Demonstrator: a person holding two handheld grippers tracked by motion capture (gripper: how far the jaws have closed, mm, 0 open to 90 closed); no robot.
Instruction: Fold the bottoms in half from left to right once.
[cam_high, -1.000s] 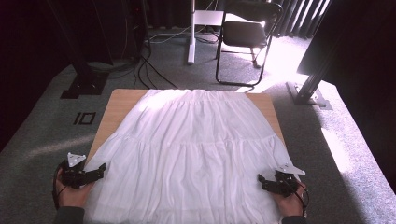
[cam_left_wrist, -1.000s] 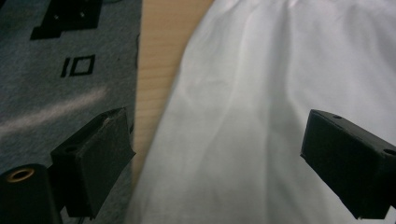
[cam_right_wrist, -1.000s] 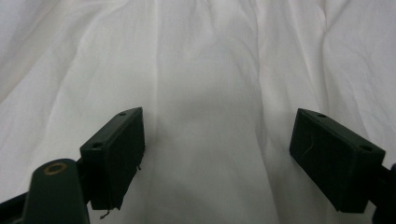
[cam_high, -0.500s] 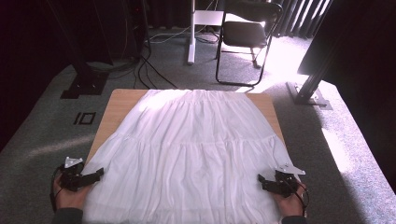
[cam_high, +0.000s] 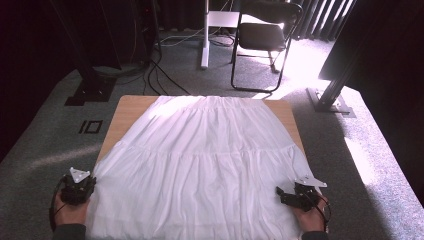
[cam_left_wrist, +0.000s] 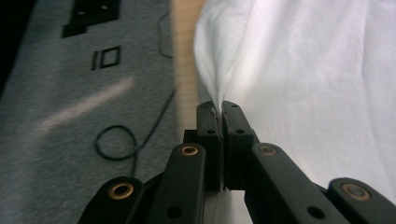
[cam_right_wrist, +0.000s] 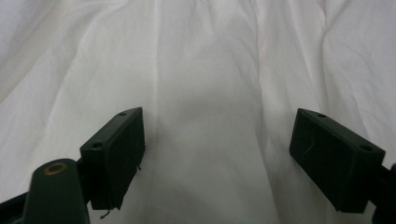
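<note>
Two hands come in from the near edge, each with a black tool: the left tool (cam_high: 78, 187) sits at the near-left corner of a white skirt (cam_high: 205, 160), the right tool (cam_high: 295, 196) at its near-right corner. In the left gripper view the left tool (cam_left_wrist: 219, 109) has its jaws pressed together on a pinched fold of the skirt's (cam_left_wrist: 299, 79) edge, the thin cloth rising out of the grip in a sharp ridge; those jaws have just been closing, since a second ago they stood apart beside the cloth, and that hand has drawn slightly nearer the hem. In the right gripper view the right tool (cam_right_wrist: 217, 154) has its jaws spread wide, with the skirt (cam_right_wrist: 201, 70) lying slack between the flat, blocky pads and nothing gripped; that hand sits where it was before. The skirt is light, matte and softly crinkled, gathered in tiers with fine lengthwise pleats, widest near the person and narrowing toward a gathered waistband at the far end. It lies spread flat over a pale wooden worktop (cam_high: 131, 107), covering nearly all of it, as earlier. Grey speckled carpet (cam_high: 45, 145) surrounds the worktop, and beyond it stands a black folding chair (cam_high: 262, 37) with loose cables (cam_high: 160, 75) to its left.
</note>
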